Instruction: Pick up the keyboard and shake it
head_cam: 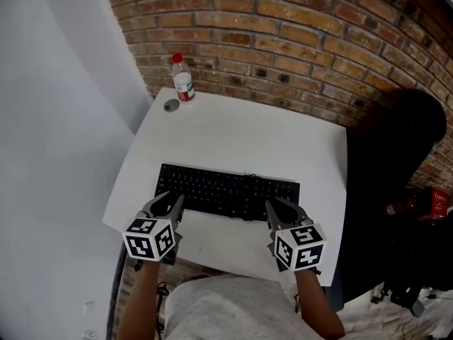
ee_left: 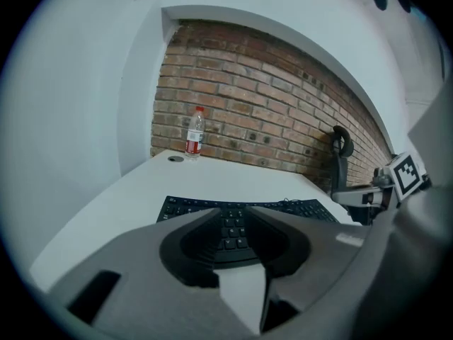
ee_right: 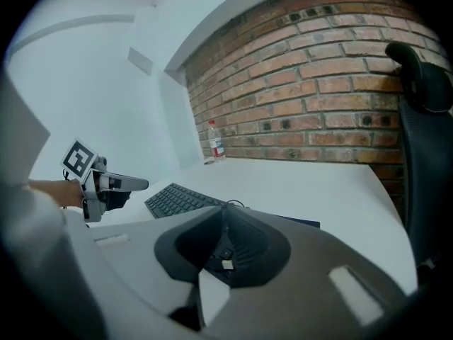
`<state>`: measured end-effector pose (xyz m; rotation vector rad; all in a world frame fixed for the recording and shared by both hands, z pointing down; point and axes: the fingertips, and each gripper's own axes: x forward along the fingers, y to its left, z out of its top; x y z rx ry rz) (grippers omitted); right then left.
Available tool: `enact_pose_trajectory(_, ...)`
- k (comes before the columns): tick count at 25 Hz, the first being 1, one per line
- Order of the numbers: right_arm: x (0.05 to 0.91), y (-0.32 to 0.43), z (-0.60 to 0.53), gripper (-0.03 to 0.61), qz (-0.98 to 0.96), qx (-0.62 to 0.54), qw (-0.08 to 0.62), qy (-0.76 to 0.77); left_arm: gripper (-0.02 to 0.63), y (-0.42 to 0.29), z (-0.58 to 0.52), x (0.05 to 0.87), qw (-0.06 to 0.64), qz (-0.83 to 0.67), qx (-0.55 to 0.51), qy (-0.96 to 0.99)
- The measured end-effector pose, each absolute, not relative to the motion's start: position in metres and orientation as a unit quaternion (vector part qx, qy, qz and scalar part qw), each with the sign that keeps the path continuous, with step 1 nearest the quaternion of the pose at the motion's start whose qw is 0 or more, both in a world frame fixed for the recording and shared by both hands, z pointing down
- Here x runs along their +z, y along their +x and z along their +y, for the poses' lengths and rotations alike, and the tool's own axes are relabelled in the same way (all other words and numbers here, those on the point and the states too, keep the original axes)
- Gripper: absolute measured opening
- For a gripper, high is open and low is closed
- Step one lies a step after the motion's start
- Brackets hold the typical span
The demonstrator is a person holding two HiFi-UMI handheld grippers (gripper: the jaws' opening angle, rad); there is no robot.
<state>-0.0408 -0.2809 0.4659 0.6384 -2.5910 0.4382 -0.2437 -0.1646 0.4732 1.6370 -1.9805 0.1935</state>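
The black keyboard point(head_cam: 226, 188) lies flat in the lower middle of the frame, near the front edge of the white table point(head_cam: 248, 129). The left gripper point(head_cam: 168, 201) is over its left end, its fingers only narrowly apart. The right gripper point(head_cam: 282, 205) is over the right end, with fingertips closed together. Behind the keyboard the tabletop is bare up to the bottle point(head_cam: 182, 78) at the upper left corner. A black chair point(head_cam: 396, 168) stands close to the right edge.

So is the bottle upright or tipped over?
Upright. The bottle stands on its base at the far left corner of the table, with its red cap on top.
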Motion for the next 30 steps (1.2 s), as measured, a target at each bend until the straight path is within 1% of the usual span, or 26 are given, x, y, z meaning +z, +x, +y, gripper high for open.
enact_pose_trajectory(7,0.491,-0.015,-0.316,0.087,-0.917,0.189,0.237,0.259,0.221,-0.293,-0.172,0.499,0.319,-0.729,0.082,0.600)
enact_pose_trajectory(16,0.506,-0.001,-0.343,0.184,-0.896,0.218,0.252,0.293,0.350,-0.331,-0.190,0.525,0.359,-0.695,0.108,0.613)
enact_pose_trajectory(24,0.522,0.004,-0.358,0.252,-0.876,0.241,0.272,0.317,0.423,-0.345,-0.196,0.539,0.395,-0.654,0.099,0.637)
enact_pose_trajectory(30,0.536,0.004,-0.366,0.313,-0.860,0.277,0.283,0.321,0.456,-0.339,-0.201,0.546,0.410,-0.625,0.117,0.653)
